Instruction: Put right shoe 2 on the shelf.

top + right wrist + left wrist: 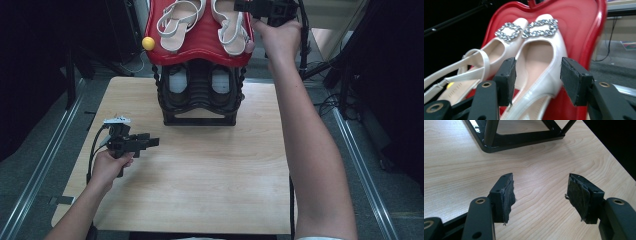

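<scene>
Two white slingback shoes with jewelled buckles lie on the red top shelf (pixel 200 49) of a black shoe rack (pixel 199 97). One shoe (pixel 176 21) is on the left, the other (pixel 231 26) on the right. My right gripper (pixel 240 6) is at the right shoe's far end. In the right gripper view it (pixel 537 80) stands open, its jaws on either side of the nearer shoe (pixel 541 57) and apart from it; the second shoe (pixel 499 47) lies beside. My left gripper (pixel 154 143) hovers open and empty over the wooden table (pixel 210 170), its pads (pixel 507 195) wide apart.
A yellow ball (pixel 148 43) sits at the red shelf's left edge. Pale shapes show on the rack's lower shelf (pixel 178 80). The rack's base frame (pixel 524 140) stands just ahead of the left gripper. Metal rails (pixel 45 165) run along both table sides, with cables on the floor.
</scene>
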